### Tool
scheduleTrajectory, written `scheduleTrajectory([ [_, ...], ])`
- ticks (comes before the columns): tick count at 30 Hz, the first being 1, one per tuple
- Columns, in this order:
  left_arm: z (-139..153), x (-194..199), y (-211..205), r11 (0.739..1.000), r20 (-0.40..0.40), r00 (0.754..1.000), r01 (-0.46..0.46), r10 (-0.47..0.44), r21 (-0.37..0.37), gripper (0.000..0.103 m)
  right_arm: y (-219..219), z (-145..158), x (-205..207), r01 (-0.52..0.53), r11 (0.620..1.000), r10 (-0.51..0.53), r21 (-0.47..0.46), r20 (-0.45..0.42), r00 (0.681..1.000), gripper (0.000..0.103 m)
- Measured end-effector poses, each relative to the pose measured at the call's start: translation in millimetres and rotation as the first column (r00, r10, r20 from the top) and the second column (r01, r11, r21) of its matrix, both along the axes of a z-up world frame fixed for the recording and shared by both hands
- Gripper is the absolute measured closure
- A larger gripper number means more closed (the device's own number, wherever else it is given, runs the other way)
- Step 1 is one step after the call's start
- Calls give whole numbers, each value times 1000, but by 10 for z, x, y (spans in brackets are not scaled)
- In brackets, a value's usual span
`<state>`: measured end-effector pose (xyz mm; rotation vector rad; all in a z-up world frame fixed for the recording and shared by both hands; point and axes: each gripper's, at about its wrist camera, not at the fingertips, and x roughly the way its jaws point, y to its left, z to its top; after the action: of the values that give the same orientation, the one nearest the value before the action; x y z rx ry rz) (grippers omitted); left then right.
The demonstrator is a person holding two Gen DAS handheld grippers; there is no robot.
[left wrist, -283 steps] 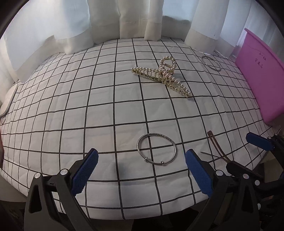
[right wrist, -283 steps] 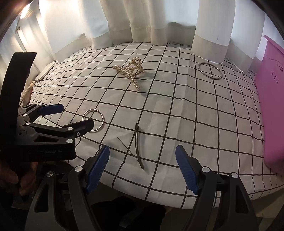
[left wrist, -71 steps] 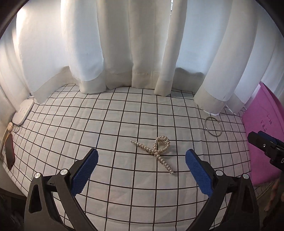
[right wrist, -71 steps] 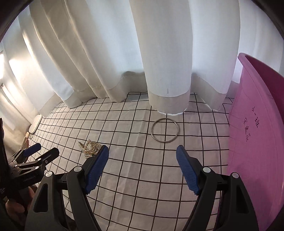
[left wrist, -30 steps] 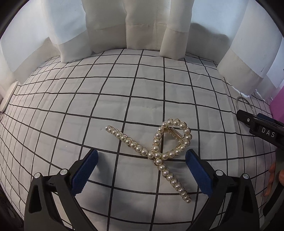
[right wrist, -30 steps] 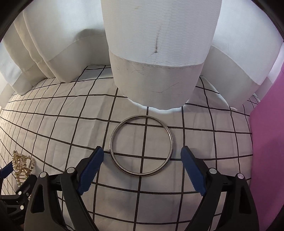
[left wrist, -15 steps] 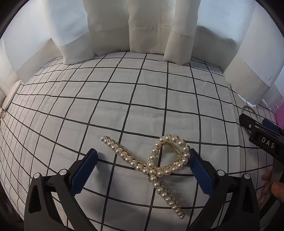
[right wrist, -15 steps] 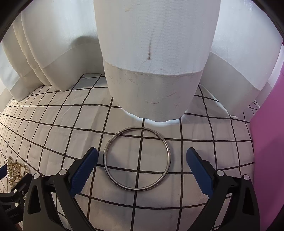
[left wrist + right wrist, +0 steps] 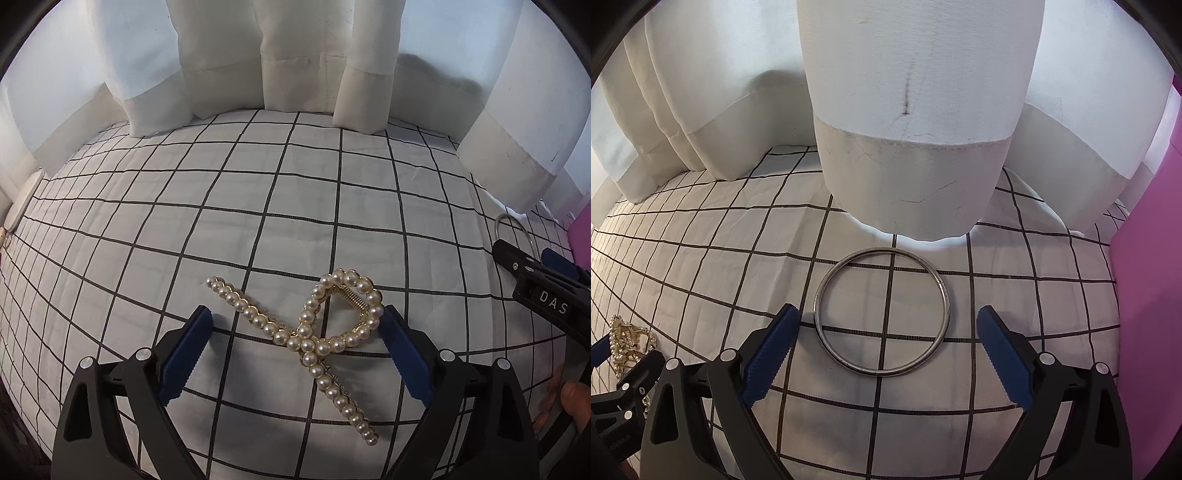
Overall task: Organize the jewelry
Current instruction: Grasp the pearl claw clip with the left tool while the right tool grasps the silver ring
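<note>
A gold hair claw set with pearls [image 9: 312, 330] lies on the white grid-pattern cloth [image 9: 258, 221]. My left gripper [image 9: 295, 349] is open, low over the cloth, its blue pads on either side of the claw's crossed middle, not touching it. A plain silver bangle [image 9: 882, 312] lies flat on the cloth in front of the curtain hem. My right gripper [image 9: 886, 349] is open, its pads straddling the bangle's near half with a gap on each side. The claw also shows at the left edge of the right wrist view [image 9: 626, 338]. The bangle peeks out at the right of the left wrist view [image 9: 513, 229].
White curtains [image 9: 916, 110] hang along the back, their hems resting on the cloth just behind the bangle. A pink bin [image 9: 1148, 277] stands close on the right of the bangle. The right gripper's body [image 9: 546, 291] reaches in at the left wrist view's right edge.
Both grippers have moved forward and down. The pearl claw now sits between the left pads and the bangle between the right pads. Both stay open; neither object has moved.
</note>
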<state>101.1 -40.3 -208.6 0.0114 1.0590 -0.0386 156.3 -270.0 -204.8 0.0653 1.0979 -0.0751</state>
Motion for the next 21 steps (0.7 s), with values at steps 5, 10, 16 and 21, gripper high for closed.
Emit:
scheduleTrajectory([
  [5,61,-52,-58,999,11,999,32,-32,0,35,115,61,-73,-38,999,38,-11,12,999,34],
  [10,90,-57,-62,999,12,999,48,-48,-7,42,105,81,-104,-38,999,38,5,8,999,34],
  [16,105,-109,1,999,4,999,41,-41,-8,43,72,143,-154,-50,998,50,31,3,999,35],
  [21,155,-169,126,999,2,999,43,-43,-3,43,149,269,-313,-67,996,66,60,14,998,35],
])
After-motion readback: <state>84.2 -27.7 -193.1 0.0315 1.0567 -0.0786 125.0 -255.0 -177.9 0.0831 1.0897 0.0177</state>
